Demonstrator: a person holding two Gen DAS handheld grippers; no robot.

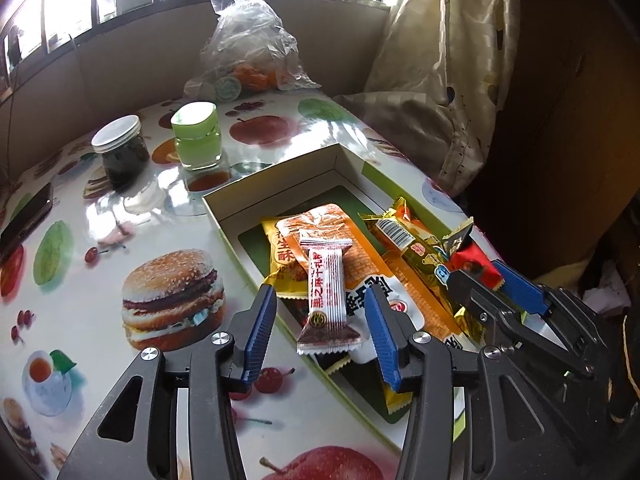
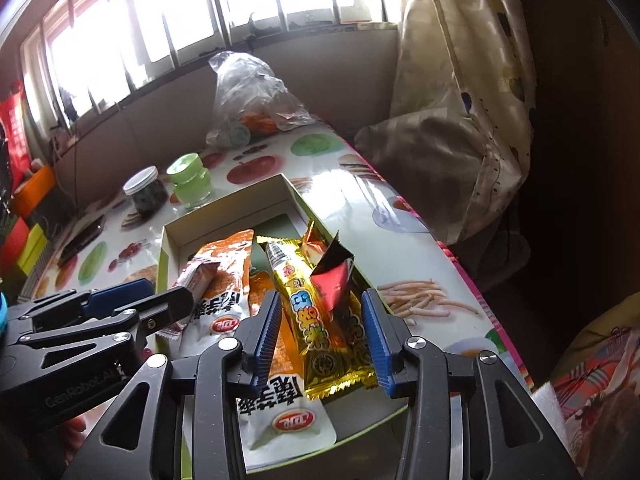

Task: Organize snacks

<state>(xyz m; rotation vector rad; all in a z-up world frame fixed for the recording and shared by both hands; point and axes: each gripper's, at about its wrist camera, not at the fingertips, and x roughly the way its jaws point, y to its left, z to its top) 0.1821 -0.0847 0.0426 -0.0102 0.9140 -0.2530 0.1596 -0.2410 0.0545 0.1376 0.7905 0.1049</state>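
Over the open box (image 1: 224,216) on the tabletop (image 1: 80,240), left claw (image 1: 320,320) gapes around a white snack bar (image 1: 326,292), pads clear. Right claw (image 2: 320,328) stands parted around a gold packet (image 2: 312,320) lying inside.

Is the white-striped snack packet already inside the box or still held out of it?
Inside. The white-striped packet lies on other snacks in the box, with the left gripper open around it, pads clear.

Bright barred window (image 2: 168,20); cream curtain (image 2: 460,92)
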